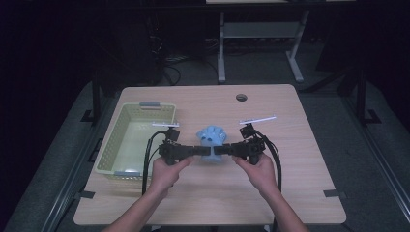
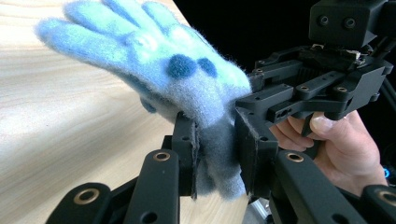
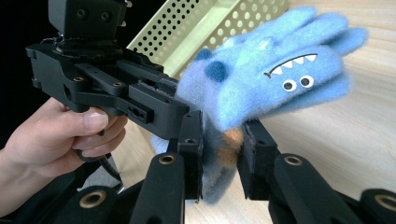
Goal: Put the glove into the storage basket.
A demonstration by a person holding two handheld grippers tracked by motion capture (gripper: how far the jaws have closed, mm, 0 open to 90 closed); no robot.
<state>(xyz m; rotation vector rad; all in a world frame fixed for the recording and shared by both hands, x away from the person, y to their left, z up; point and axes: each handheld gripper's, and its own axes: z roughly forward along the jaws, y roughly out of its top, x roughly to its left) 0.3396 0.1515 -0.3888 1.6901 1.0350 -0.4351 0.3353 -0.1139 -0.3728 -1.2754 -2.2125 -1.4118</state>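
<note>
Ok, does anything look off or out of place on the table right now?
Nothing stands out. The blue glove is pinched at its cuff by both the left gripper and right gripper, fingers fanned outward, looking intact. The yellow basket sits square on the table.

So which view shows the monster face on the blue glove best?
The right gripper view: the glove shows its eyes and toothy mouth close up. The left gripper view shows its spotted back; the high view shows a small blue shape between both grippers.

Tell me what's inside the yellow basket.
The basket looks empty: its pale floor is bare in the high view. The left gripper and its cable cover a strip of the near right corner. The blue glove is held outside it, by both grippers.
</note>
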